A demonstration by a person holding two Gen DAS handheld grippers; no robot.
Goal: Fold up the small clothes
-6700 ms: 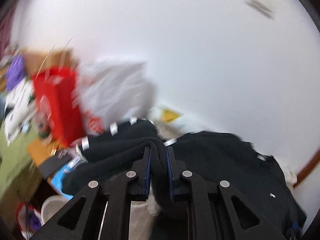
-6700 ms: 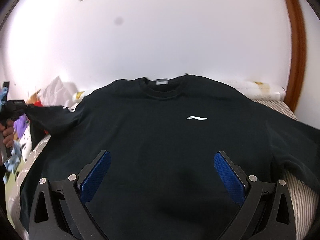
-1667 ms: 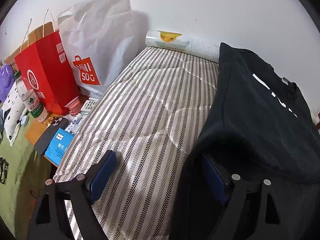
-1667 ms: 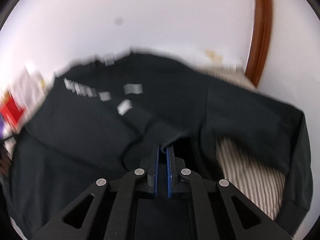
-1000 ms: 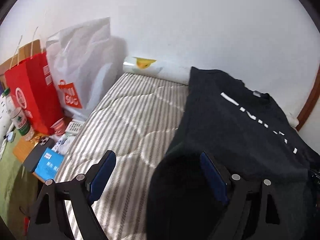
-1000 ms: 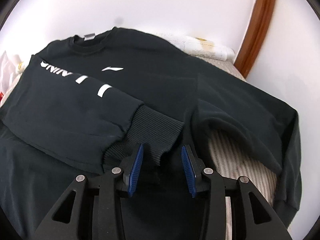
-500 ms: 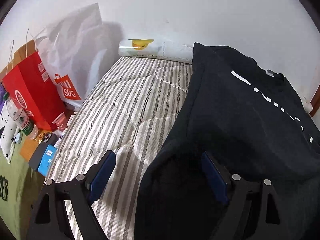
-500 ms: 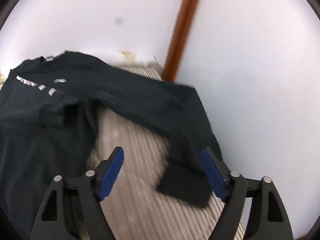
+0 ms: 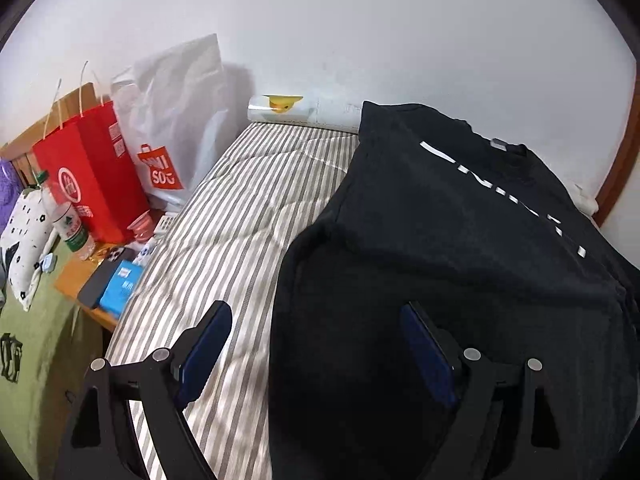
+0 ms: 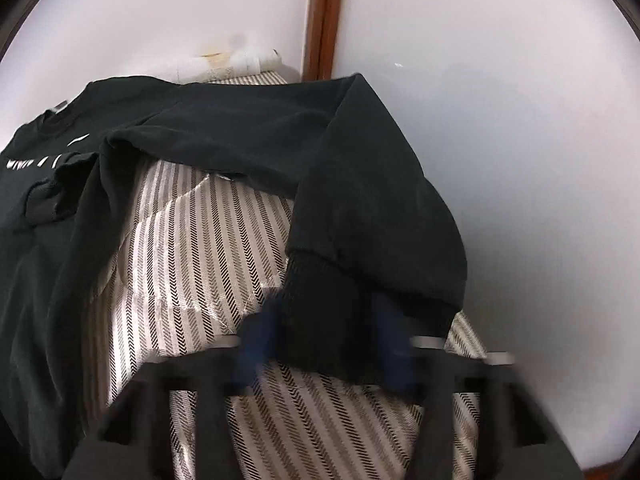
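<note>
A black sweatshirt (image 9: pixel 460 220) with white lettering lies on the striped mattress (image 9: pixel 240 208), its left sleeve folded across the chest. My left gripper (image 9: pixel 312 312) stands open, straddling the garment's left edge: one finger over bare mattress, the other over black cloth. In the right wrist view the other sleeve (image 10: pixel 372 184) runs along the wall, ending in a ribbed cuff (image 10: pixel 332 304). My right gripper (image 10: pixel 326 332) is motion-blurred, and its jaws are closing with that cuff between them. The pads still look apart from the cloth.
Left of the bed stand a red paper bag (image 9: pixel 92 172), a white shopping bag (image 9: pixel 180 120), a water bottle (image 9: pixel 70 220) and a phone (image 9: pixel 100 276). A rolled sheet (image 9: pixel 296 110) lies at the wall. A white wall and brown door frame (image 10: pixel 324 20) hem in the right side.
My right gripper let go of the folded left sleeve's cuff, swung right to the other sleeve's cuff, opened wide and is narrowing around it. The left gripper shifted a little and stayed open.
</note>
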